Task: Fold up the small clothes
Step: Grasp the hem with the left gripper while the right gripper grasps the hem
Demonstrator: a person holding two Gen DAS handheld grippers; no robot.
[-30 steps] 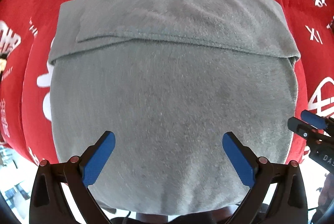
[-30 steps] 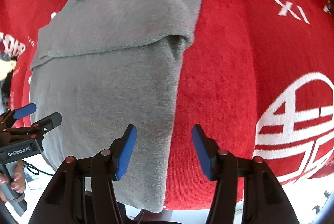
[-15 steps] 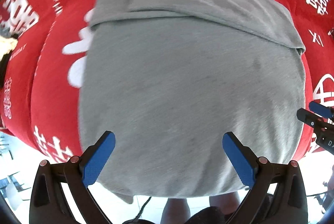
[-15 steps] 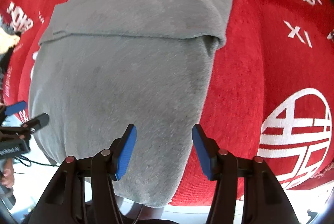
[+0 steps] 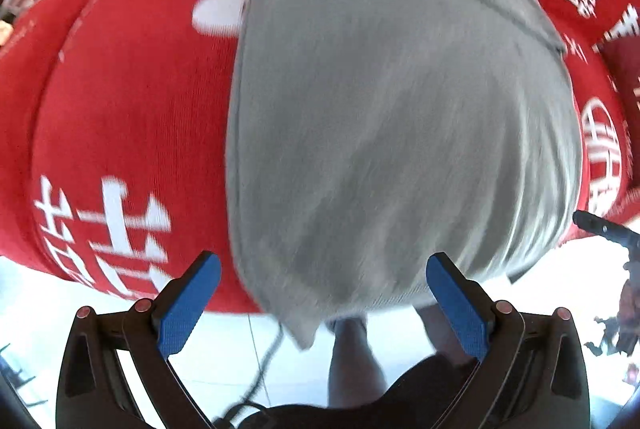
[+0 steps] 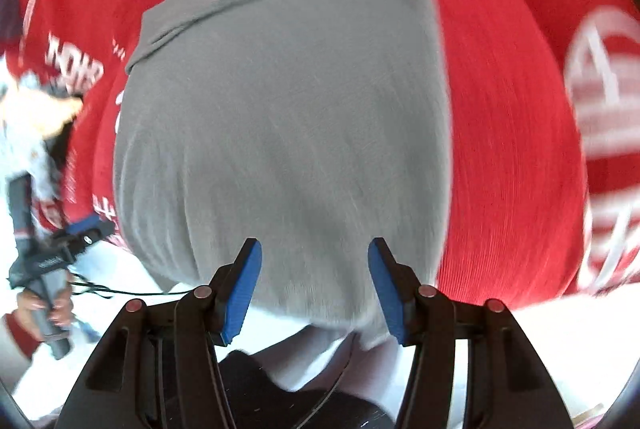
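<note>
Two grippers hang over one grey shirt, which lies flat on the bench's red cloth with its sleeves folded across the chest and its hem drooping off the near edge. The left gripper points straight down, blue pads spread wide, nothing between them but the hem's lower left corner below. The right gripper stands about half open above the hem near the shirt's right side, clamping nothing. Both views are smeared. A hand grips the left gripper's handle.
</note>
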